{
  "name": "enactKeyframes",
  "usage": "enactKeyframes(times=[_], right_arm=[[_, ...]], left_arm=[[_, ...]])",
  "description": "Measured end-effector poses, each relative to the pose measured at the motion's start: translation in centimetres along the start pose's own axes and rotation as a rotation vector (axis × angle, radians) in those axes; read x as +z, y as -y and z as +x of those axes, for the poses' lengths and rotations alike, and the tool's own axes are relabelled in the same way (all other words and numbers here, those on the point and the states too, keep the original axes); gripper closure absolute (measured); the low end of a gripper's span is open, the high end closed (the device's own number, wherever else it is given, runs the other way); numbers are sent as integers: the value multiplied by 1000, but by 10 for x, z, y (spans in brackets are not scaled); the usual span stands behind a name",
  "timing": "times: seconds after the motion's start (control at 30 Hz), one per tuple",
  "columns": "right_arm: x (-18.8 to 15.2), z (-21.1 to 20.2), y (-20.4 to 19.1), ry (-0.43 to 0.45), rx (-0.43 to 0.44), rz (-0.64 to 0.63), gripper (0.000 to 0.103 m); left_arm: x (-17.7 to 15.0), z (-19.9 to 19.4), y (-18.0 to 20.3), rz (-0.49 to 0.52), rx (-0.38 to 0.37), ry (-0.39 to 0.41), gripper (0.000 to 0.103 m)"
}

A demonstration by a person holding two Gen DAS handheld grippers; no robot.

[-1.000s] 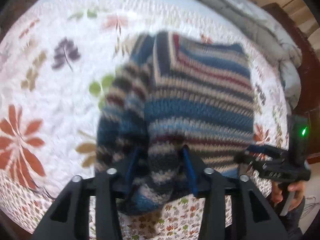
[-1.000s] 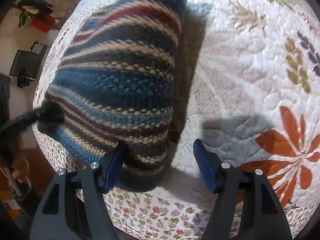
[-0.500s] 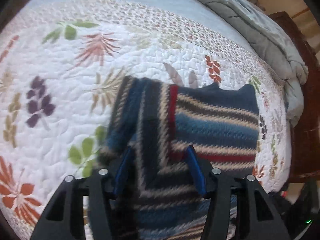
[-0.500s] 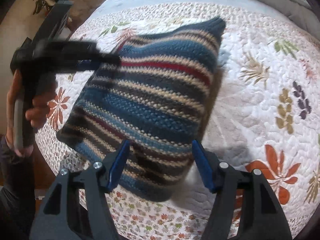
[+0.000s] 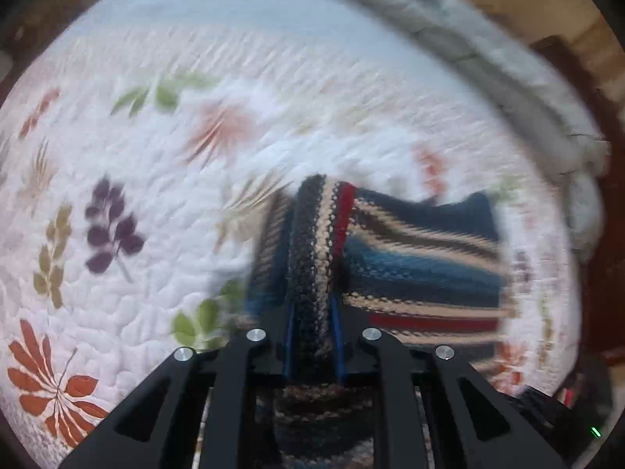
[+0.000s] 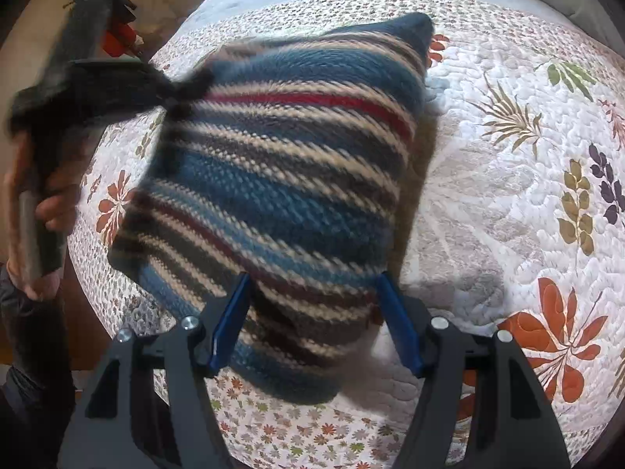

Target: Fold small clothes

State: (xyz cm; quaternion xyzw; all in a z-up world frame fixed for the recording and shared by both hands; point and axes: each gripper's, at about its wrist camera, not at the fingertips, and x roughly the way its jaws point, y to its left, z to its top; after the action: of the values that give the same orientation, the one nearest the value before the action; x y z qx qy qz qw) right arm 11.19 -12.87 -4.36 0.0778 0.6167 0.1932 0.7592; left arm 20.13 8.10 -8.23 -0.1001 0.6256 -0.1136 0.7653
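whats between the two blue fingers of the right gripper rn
In the right wrist view, the near edge of the blue, cream and red striped knit sweater sits between the open right gripper's fingers, with the white floral quilt underneath.

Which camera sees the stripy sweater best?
The right wrist view: the striped sweater fills it, nearly whole. The left wrist view shows a blurred part, with a fold pinched in the left gripper.
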Motion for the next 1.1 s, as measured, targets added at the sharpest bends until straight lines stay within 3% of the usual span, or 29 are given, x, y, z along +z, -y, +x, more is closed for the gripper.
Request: enactKeyframes(times=[0.13,0.2,0.3,0.37,0.47,0.63,0.87,1.1], right_arm=[[0,8,0,-15,9,11,36],[-1,13,0,-26,4,20,36],[-4,15,1,-27,6,25,36],[-6,15,-1,-22,3,26,36],[-8,16,-3,-18,-3,20,36],[-9,17,-8,-20,-35,-2,34],[-9,19,-14,-31,-65,-12,34],[-10,23,-16,-42,-73,-16,33]], left_arm=[[-3,8,-14,-48,-61,-1,85],[-7,-4,-15,-50,-93,7,76],[-25,-30,-14,-12,-20,41,58],[-44,-46,-15,26,27,67,57],[-74,-64,-25,35,29,70,50],[-130,-76,-35,59,54,38,49],[-158,-68,-31,55,116,55,43],[-181,-76,-40,-16,94,77,37]])
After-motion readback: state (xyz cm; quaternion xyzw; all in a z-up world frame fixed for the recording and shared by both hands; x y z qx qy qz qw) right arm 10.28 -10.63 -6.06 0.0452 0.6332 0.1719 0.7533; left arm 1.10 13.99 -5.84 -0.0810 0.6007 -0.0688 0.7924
